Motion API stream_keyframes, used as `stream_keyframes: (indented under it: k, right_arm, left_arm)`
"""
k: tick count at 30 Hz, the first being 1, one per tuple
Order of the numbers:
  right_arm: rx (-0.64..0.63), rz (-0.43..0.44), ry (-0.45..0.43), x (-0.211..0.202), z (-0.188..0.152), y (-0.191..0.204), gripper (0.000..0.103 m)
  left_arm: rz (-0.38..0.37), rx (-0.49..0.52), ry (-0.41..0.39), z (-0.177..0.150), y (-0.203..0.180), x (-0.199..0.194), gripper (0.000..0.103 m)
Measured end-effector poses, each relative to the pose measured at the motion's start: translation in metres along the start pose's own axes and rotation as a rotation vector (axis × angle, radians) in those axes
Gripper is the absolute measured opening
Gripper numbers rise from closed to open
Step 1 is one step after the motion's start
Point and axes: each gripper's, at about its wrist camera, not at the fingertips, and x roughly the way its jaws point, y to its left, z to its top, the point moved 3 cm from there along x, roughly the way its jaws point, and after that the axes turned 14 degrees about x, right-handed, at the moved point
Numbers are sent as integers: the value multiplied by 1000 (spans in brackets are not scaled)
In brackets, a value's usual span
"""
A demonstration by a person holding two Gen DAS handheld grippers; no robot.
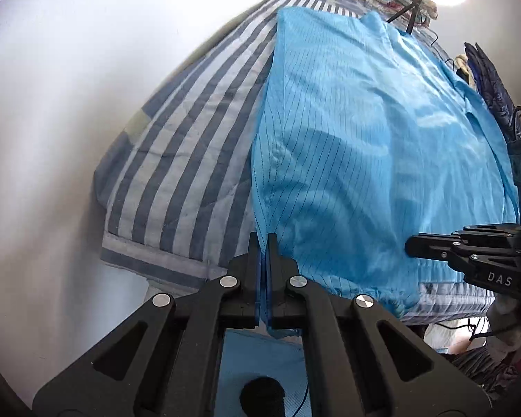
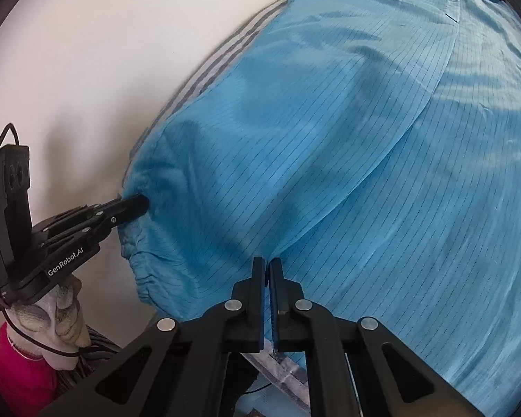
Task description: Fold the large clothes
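A blue pinstriped garment (image 1: 364,139) is spread over a striped quilted bedcover (image 1: 191,160) beside a white wall (image 1: 52,104). Its gathered hem at the near edge is clamped by the left gripper (image 1: 262,243) and right gripper (image 2: 266,267).

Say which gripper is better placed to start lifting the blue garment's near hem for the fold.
Left, probably. The left gripper is shut on the blue garment at its corner; the right gripper pinches mid-hem.
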Motion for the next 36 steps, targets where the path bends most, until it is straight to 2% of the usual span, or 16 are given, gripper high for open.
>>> stream_keyframes:
  k: [2, 3, 4, 5, 6, 7, 9, 10, 16, 19, 23, 24, 26, 27, 33, 36]
  right_arm:
    - [-20, -30, 7, 2, -4, 2, 0]
    - [-26, -31, 7, -2, -6, 2, 0]
    - [-30, -22, 4, -8, -7, 1, 5]
    - [-35, -18, -3, -13, -7, 2, 6]
    - [-42, -15, -19, -22, -7, 1, 11]
    - [-50, -14, -43, -32, -9, -1, 22]
    - [-62, -31, -112, -55, -20, -6, 34]
    - [-65, -35, -146, -62, -21, -7, 34]
    - [-74, -4, -244, -64, -24, 3, 34]
    - [-100, 10, -224, -43, -17, 22, 33]
    - [-112, -10, -167, -11, -9, 25, 33]
    - [-106, -16, -150, -5, -9, 24, 33]
    - [-98, -22, -143, 4, -9, 20, 33]
    - [-98, -17, -152, 4, -10, 20, 33]
    - [-92, -9, -127, 4, -8, 20, 35]
    - [-17, 70, -88, -8, 3, 14, 53]
  left_arm:
    - [-6, -12, 6, -3, 4, 0, 0]
    - [-10, -23, -3, -4, 5, -3, 7]
    - [-17, -30, -24, -3, 7, -8, 22]
    - [-20, -35, -46, -3, 9, -12, 30]
    - [-28, -43, -69, -2, 11, -17, 50]
    - [-38, -48, -93, 0, 12, -21, 61]
    - [-44, -32, -104, 11, 13, -20, 62]
    - [-43, -25, -96, 18, 13, -16, 62]
    - [-169, -146, -44, 42, 32, 19, 62]
    - [-160, -144, -29, 46, 32, 28, 62]
    - [-170, -149, -18, 49, 31, 41, 61]
    - [-166, -142, -17, 50, 30, 43, 52]
    - [-168, -123, -17, 50, 27, 45, 27]
    - [-193, -122, -11, 50, 25, 47, 6]
    - [-195, -94, -96, 57, 12, 25, 0]
    - [-155, -24, -152, 62, -1, 6, 0]
